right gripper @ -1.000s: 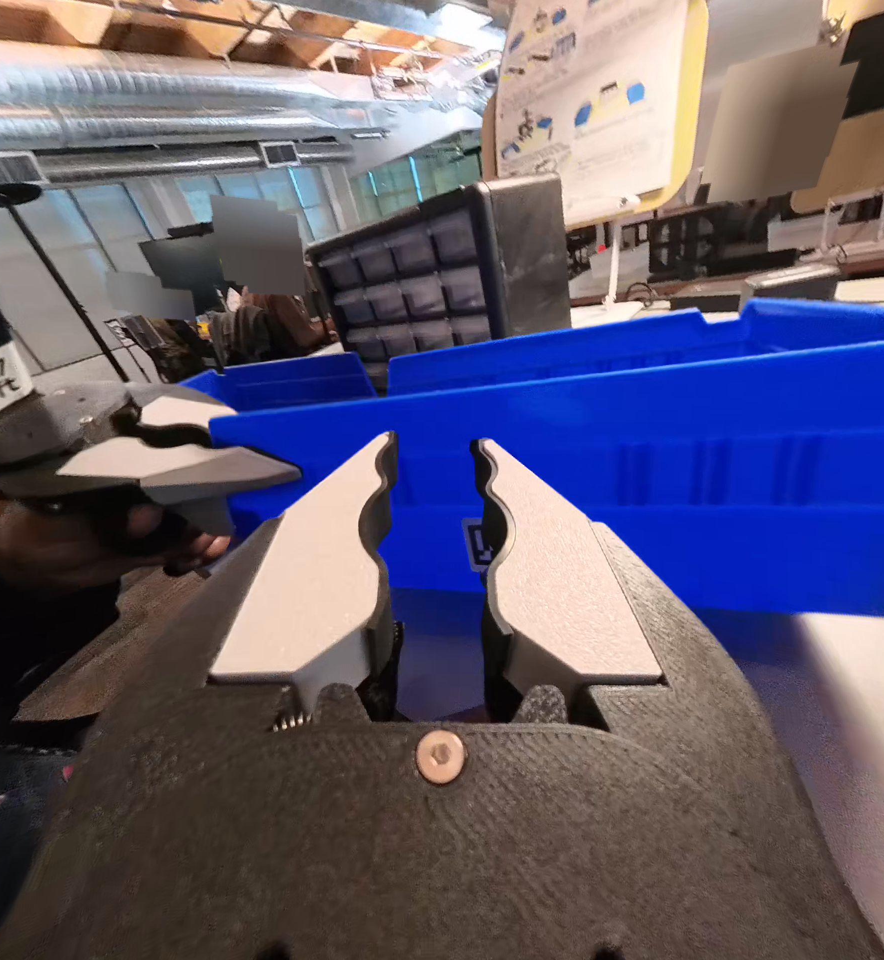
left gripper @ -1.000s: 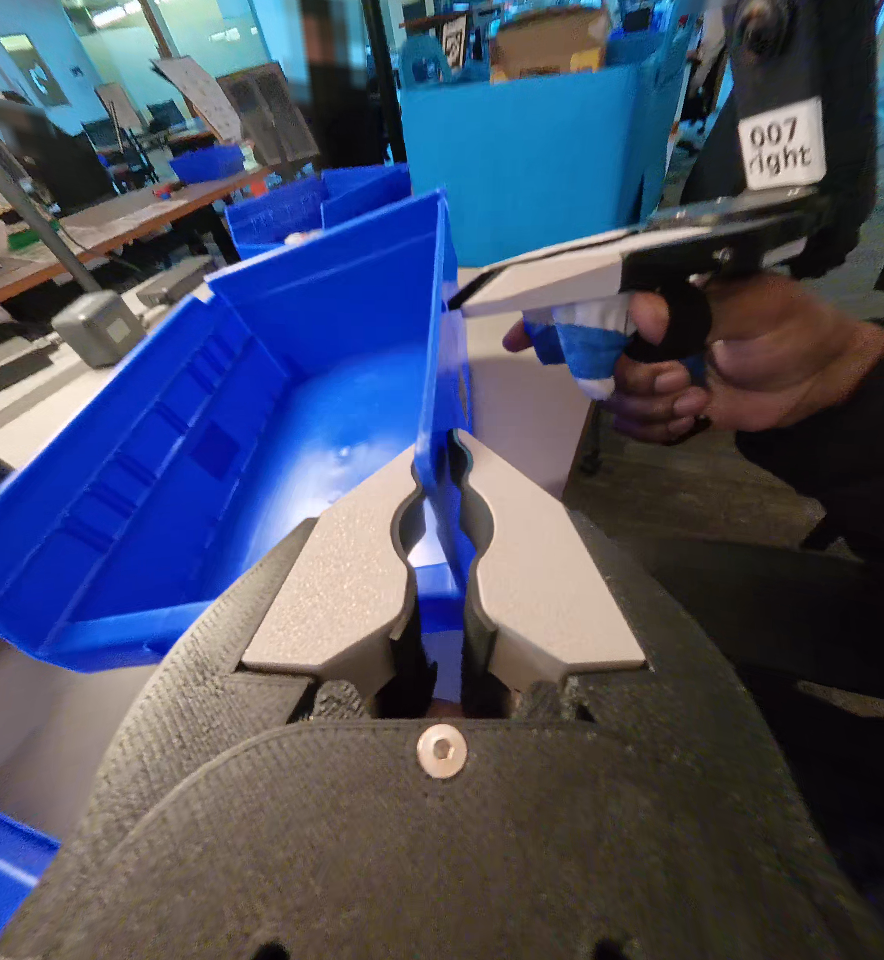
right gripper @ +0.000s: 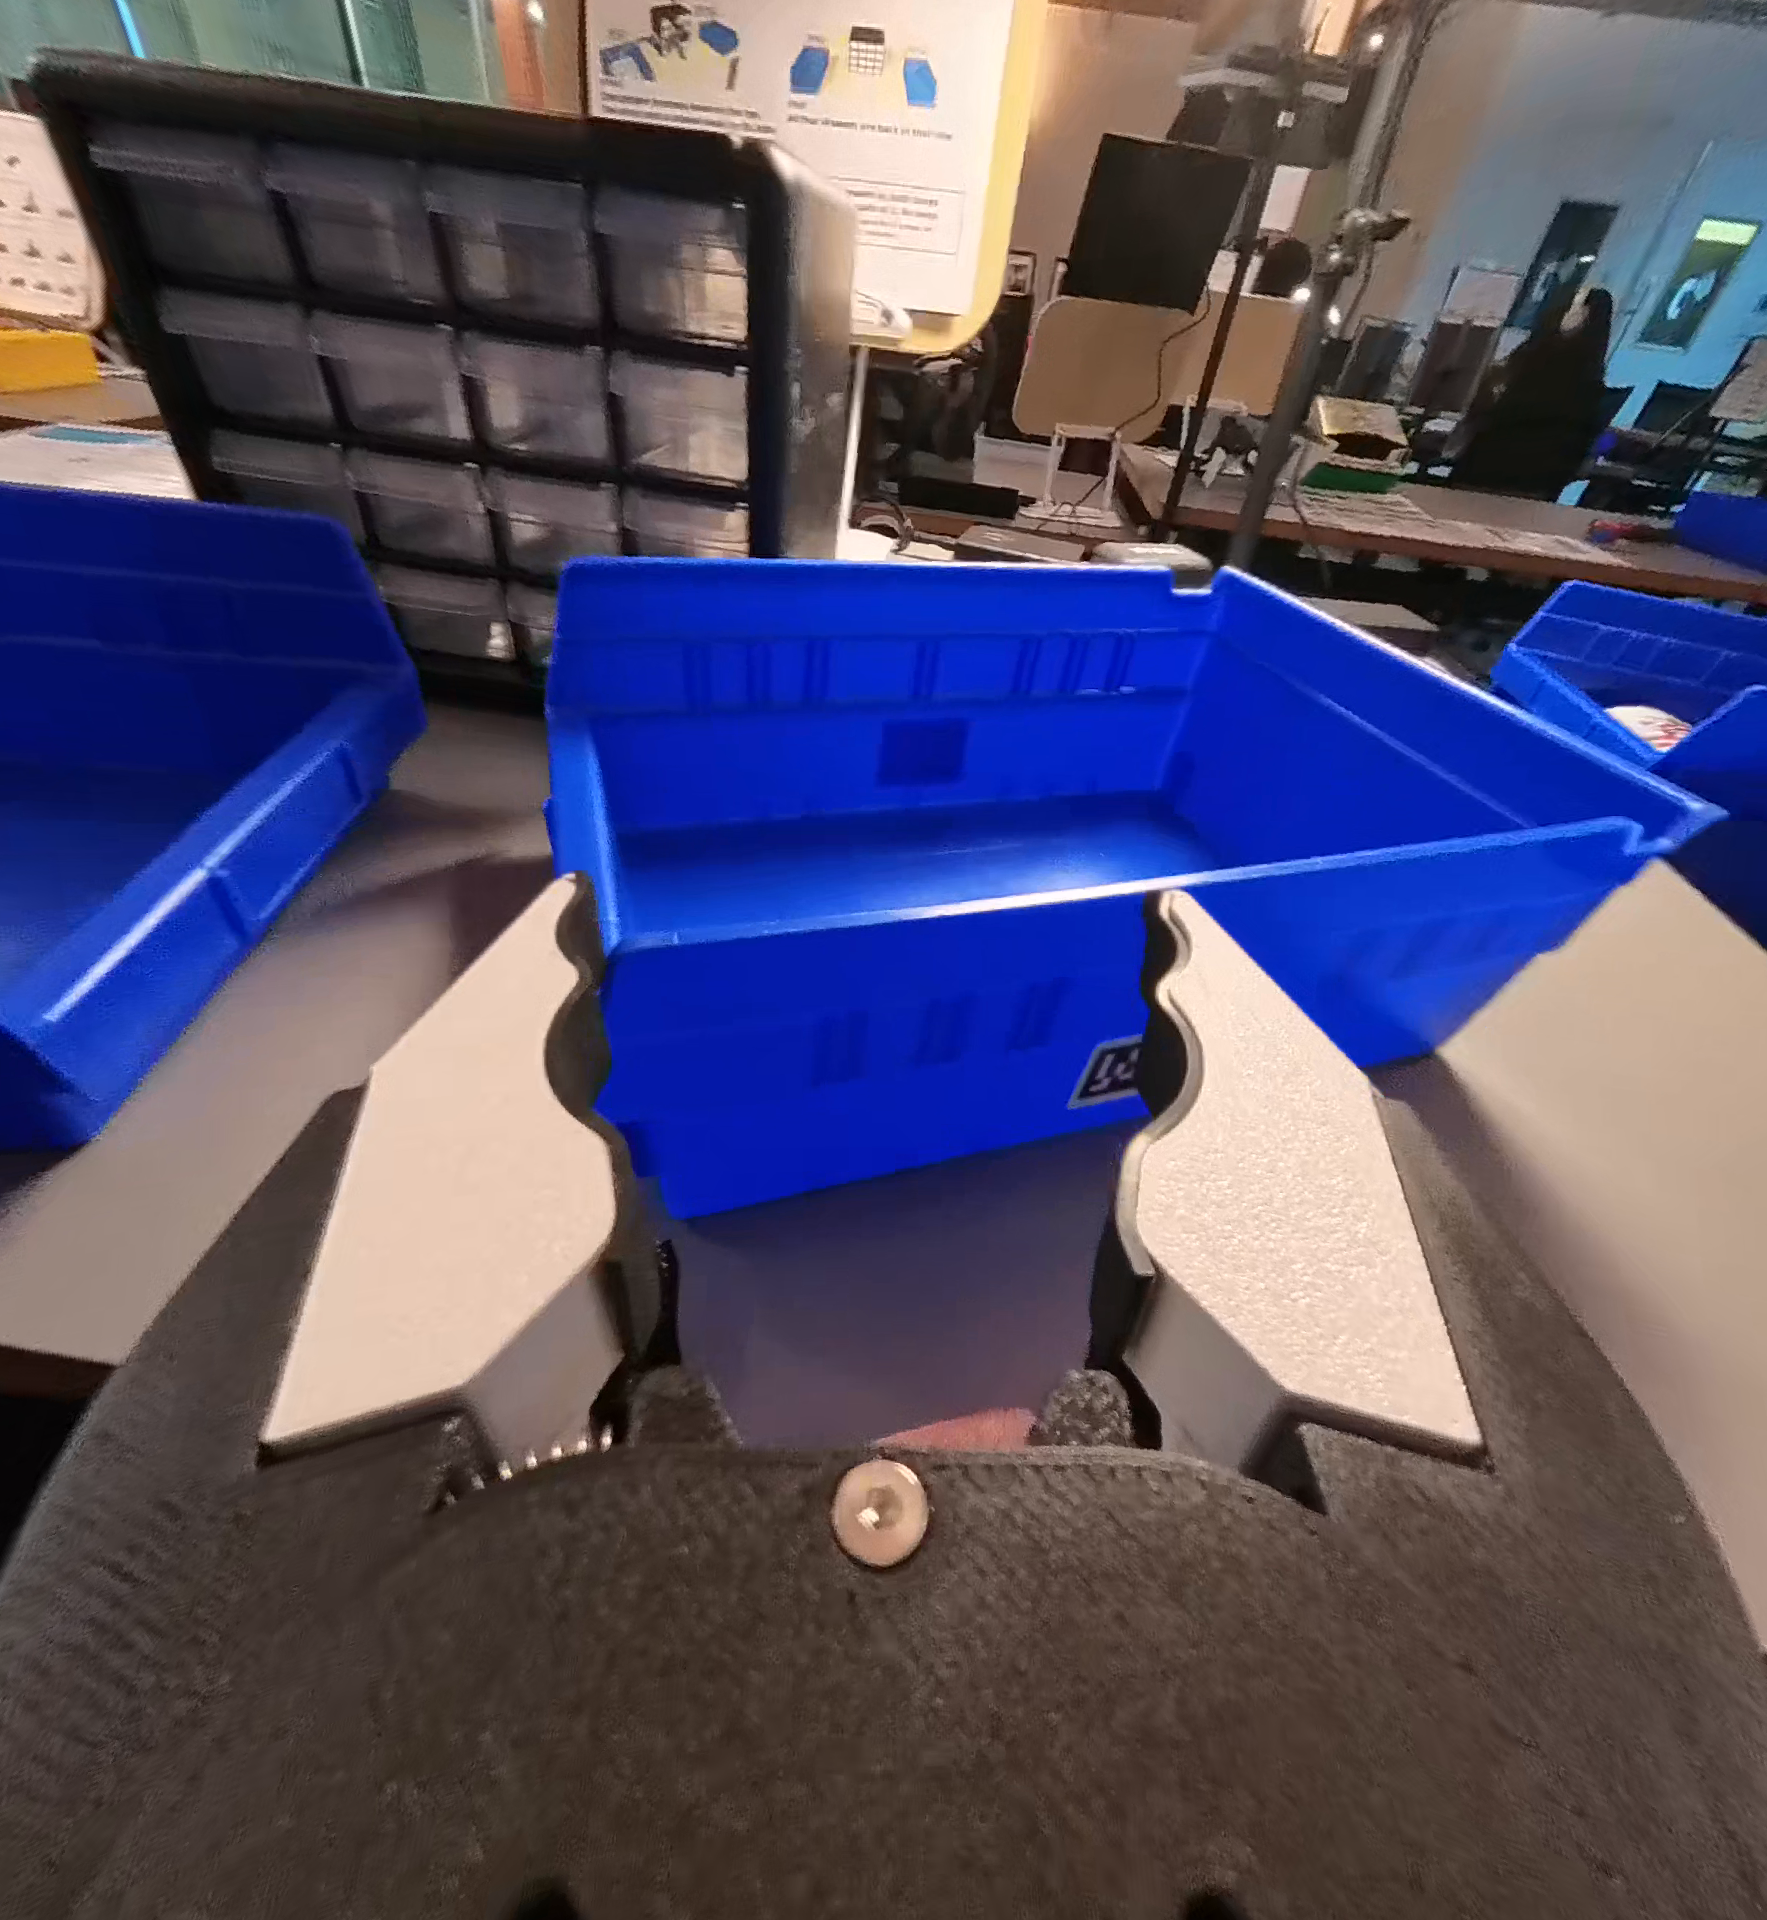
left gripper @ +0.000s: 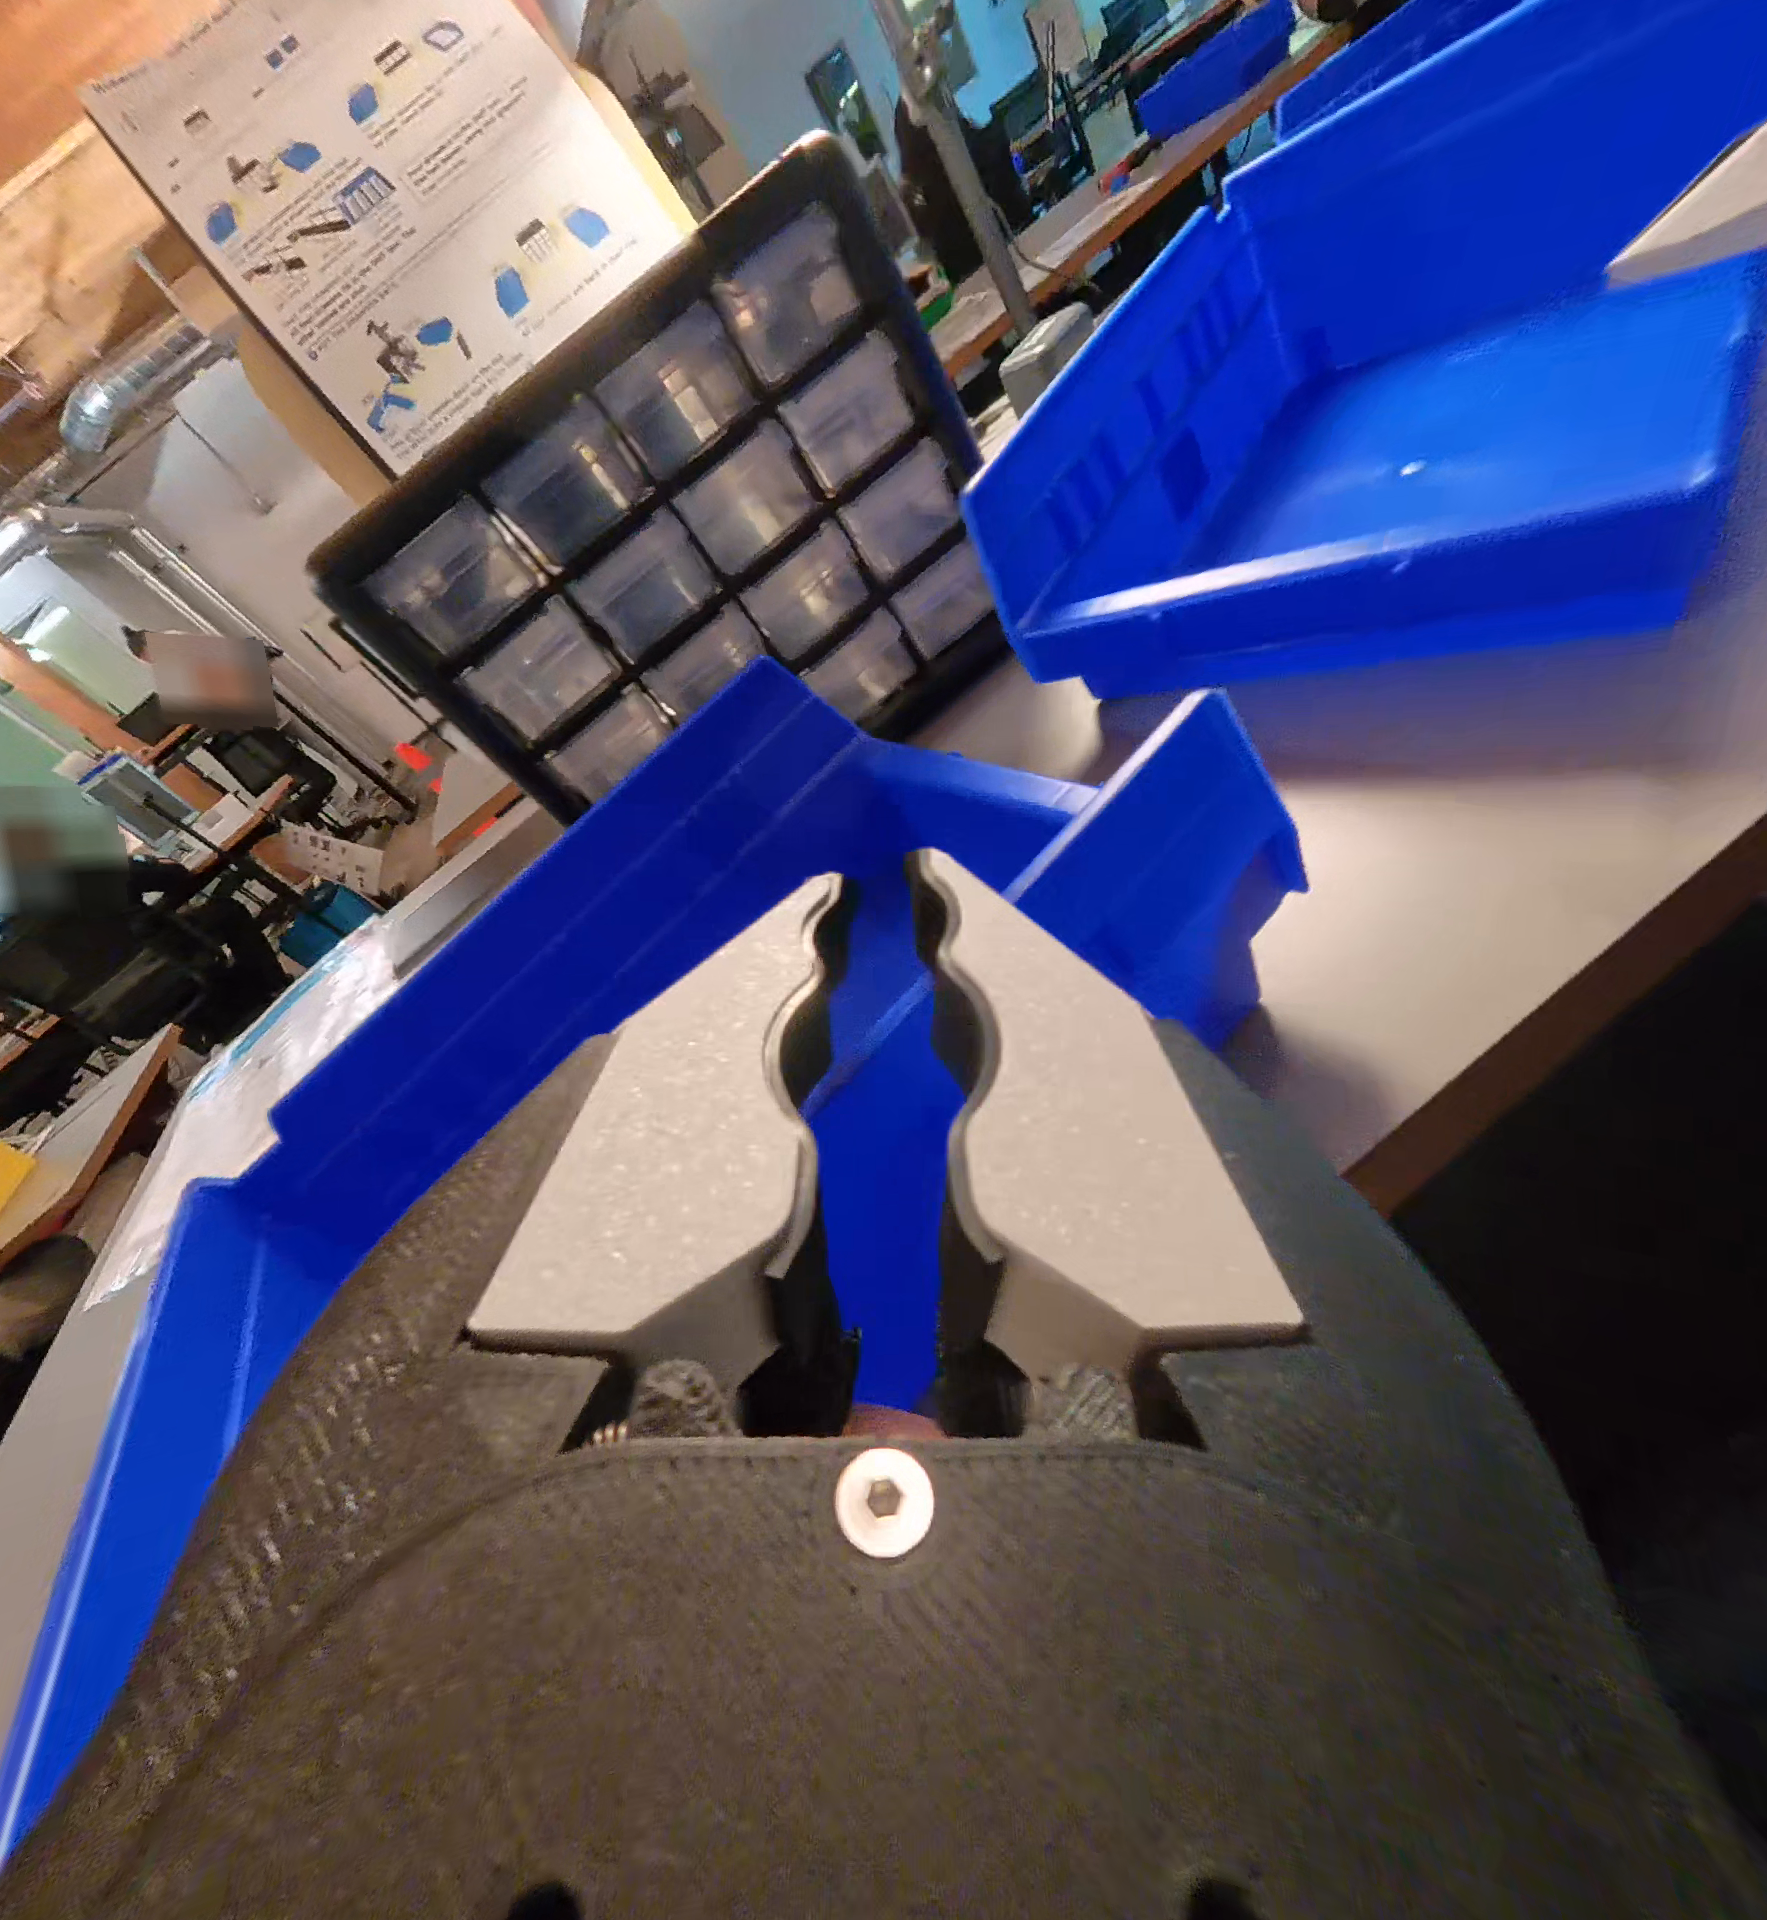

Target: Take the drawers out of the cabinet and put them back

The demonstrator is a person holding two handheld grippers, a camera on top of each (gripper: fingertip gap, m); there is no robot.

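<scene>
Each gripper (left gripper: pixel 877 883) (right gripper: pixel 863 914): black textured body, 2 grey wavy-edged fingers (left gripper: pixel 692 1122), 1 silver hex screw.

I read this as a workshop-lab: exposed ducting (left gripper: pixel 100 410) overhead, an instruction poster (left gripper: pixel 380 208), long workbenches (right gripper: pixel 1430 525) with cabled gear, a black small-parts cabinet (right gripper: pixel 443 343), and blue bins (right gripper: pixel 1066 831) on my grey table (right gripper: pixel 1637 1195).

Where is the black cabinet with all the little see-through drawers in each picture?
Left wrist view: the black cabinet stands tilted in the upper middle, behind the blue bin at the left gripper.
Right wrist view: the cabinet is at the upper left, behind the middle blue bin.
Shared landmark: the poster board behind the cabinet.
</scene>
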